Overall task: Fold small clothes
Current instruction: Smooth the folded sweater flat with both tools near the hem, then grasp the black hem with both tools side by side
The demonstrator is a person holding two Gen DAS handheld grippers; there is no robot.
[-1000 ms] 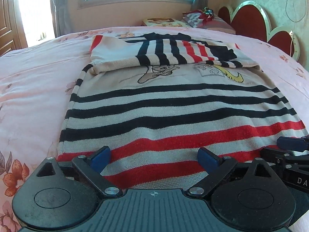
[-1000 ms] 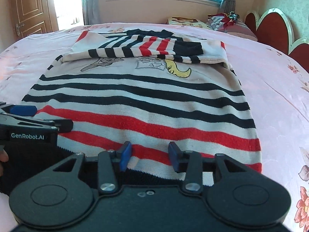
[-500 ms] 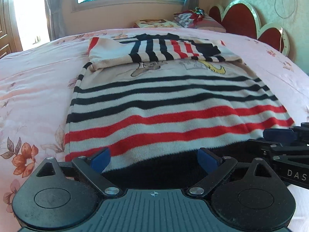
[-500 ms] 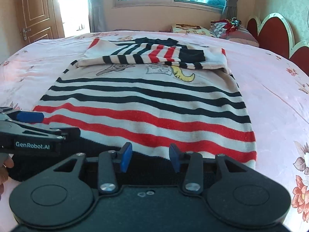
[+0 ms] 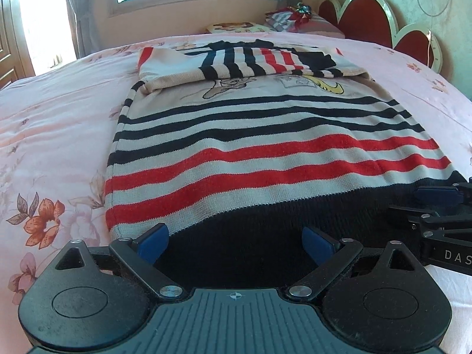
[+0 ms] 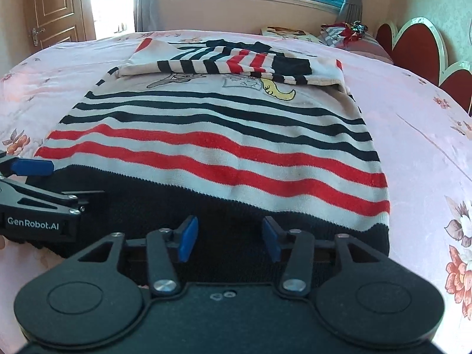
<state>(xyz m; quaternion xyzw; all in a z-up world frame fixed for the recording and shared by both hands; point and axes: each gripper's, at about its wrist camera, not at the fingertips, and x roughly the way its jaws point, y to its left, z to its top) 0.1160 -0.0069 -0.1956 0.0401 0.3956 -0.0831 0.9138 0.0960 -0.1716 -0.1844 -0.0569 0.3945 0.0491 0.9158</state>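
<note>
A small striped sweater (image 5: 265, 147) (image 6: 224, 135) lies flat on the pink bed, cream with black and red stripes, a black hem band nearest me and its sleeves folded across the chest at the far end. My left gripper (image 5: 234, 243) is open, hovering just above the black hem (image 5: 265, 230) at its left part. My right gripper (image 6: 228, 240) is open, less wide, above the hem (image 6: 236, 221) at its right part. Each gripper shows at the edge of the other's view (image 5: 436, 206) (image 6: 32, 177). Neither holds anything.
The pink floral bedspread (image 5: 53, 135) (image 6: 421, 147) surrounds the sweater. Pillows and a bundle (image 6: 342, 34) lie at the far end by the red scalloped headboard (image 5: 365, 20). A window is behind, a wooden door (image 6: 56, 6) at the left.
Both grippers have drawn back toward me along the sweater, from over the red stripes to over the black hem band, which has come into view. Both stayed open.
</note>
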